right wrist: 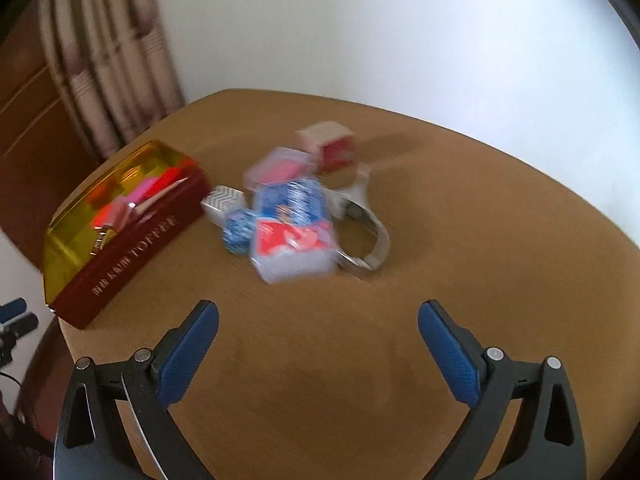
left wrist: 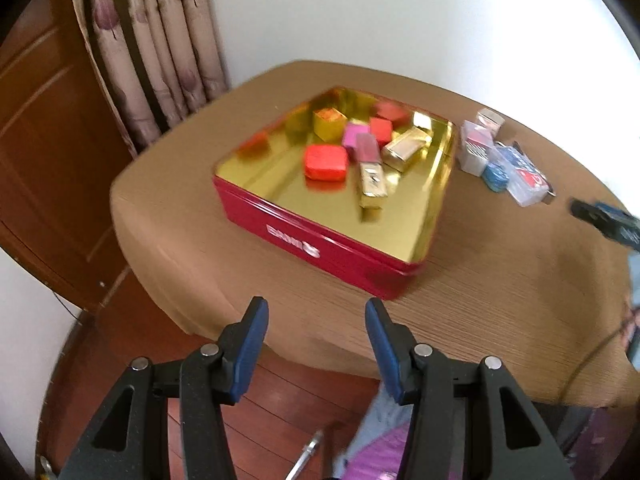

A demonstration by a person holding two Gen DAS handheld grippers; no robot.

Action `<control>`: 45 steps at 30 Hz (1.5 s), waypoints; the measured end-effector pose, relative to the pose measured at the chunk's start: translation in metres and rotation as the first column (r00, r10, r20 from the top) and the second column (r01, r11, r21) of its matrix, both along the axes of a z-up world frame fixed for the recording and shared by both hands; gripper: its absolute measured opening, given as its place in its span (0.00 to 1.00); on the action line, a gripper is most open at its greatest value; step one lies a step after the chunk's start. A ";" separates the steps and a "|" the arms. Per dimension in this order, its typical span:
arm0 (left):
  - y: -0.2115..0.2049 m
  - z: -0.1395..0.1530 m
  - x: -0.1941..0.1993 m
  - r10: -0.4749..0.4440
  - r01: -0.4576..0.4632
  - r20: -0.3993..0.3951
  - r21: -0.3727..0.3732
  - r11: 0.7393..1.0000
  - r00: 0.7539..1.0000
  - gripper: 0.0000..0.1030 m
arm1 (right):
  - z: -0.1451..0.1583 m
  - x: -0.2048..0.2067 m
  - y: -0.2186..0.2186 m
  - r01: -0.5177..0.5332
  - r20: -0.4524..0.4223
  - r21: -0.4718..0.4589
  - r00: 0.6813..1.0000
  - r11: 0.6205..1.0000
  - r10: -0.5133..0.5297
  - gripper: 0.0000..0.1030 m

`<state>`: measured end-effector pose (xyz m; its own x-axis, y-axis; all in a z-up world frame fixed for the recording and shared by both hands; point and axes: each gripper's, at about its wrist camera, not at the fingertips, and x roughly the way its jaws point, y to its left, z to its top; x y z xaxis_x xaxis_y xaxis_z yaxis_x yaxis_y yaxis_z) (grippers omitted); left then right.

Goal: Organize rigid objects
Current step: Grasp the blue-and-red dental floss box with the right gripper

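Observation:
A red tin (left wrist: 304, 236) with a gold inside stands on the round wooden table (left wrist: 500, 280). It holds several small red, pink and gold boxes (left wrist: 325, 162). It also shows in the right wrist view (right wrist: 132, 252) at the left. Right of it lies a pile of clear plastic cases (right wrist: 294, 236), a small striped box (right wrist: 224, 202), a red-and-white box (right wrist: 330, 146) and a white ring-shaped holder (right wrist: 370, 232). The pile also shows in the left wrist view (left wrist: 500, 156). My left gripper (left wrist: 317, 320) is open and empty near the table's front edge. My right gripper (right wrist: 318, 324) is open and empty above the table, short of the pile.
A curtain (left wrist: 156, 52) and a wooden door (left wrist: 44, 152) stand behind the table at the left. A white wall (right wrist: 400, 32) is behind. The other gripper's blue tip (left wrist: 604, 222) shows at the right edge. Wooden floor (left wrist: 280, 408) lies below the table edge.

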<state>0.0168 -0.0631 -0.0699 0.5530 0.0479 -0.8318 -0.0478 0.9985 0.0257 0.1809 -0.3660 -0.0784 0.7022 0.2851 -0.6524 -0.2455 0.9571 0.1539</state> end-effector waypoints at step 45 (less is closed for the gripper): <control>-0.014 -0.013 0.001 -0.069 0.073 -0.044 0.077 0.994 0.997 0.50 | -0.007 -0.030 -0.030 -0.088 -0.080 0.056 0.993 0.995 0.092 0.73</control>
